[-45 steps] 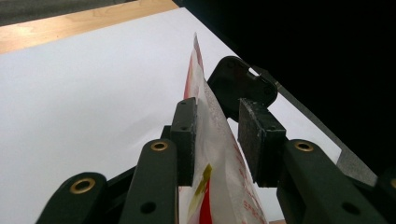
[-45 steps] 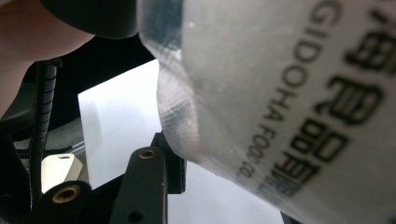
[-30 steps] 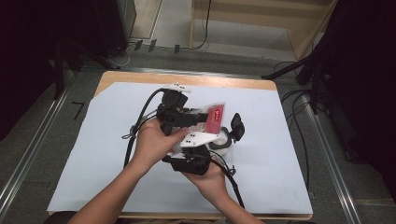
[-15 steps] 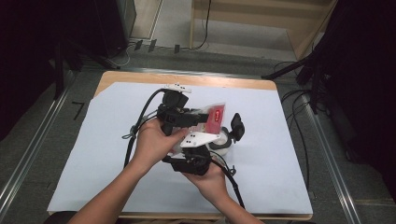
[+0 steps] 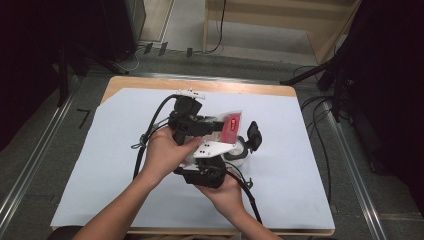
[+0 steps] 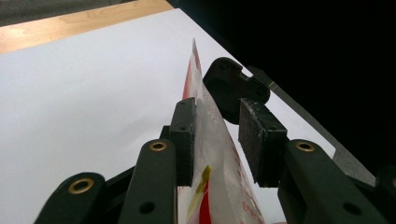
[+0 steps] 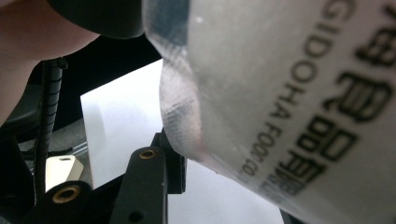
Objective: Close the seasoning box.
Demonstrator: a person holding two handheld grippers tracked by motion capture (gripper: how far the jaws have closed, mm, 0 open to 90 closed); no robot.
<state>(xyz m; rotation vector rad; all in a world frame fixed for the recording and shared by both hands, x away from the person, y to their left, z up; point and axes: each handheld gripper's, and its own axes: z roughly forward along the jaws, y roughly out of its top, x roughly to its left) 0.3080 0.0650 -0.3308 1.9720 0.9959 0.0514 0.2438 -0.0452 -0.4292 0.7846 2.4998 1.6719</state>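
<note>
A clear plastic food packet (image 5: pixel 231 126) with a red label and printed lettering is held up over the middle of the table. My left gripper (image 5: pixel 222 125) reaches it from the left. In the left gripper view the packet (image 6: pixel 212 154) stands edge-on between the pads of that gripper (image 6: pixel 219 112), which is shut on it. My right gripper (image 5: pixel 242 142) comes up from below, under its grey plate (image 5: pixel 215 148). In the right gripper view the packet (image 7: pixel 280 93) hangs close to the lens, and the right gripper (image 7: pixel 224 182) is shut on its lower edge, with one jaw hidden behind it.
A white sheet (image 5: pixel 300 190) covers the wooden table (image 5: pixel 200 84). Black cables (image 5: pixel 150 130) trail from the grippers across the sheet. Beyond the far edge are a wooden frame (image 5: pixel 280 20) and dark stands (image 5: pixel 330 70) on the floor.
</note>
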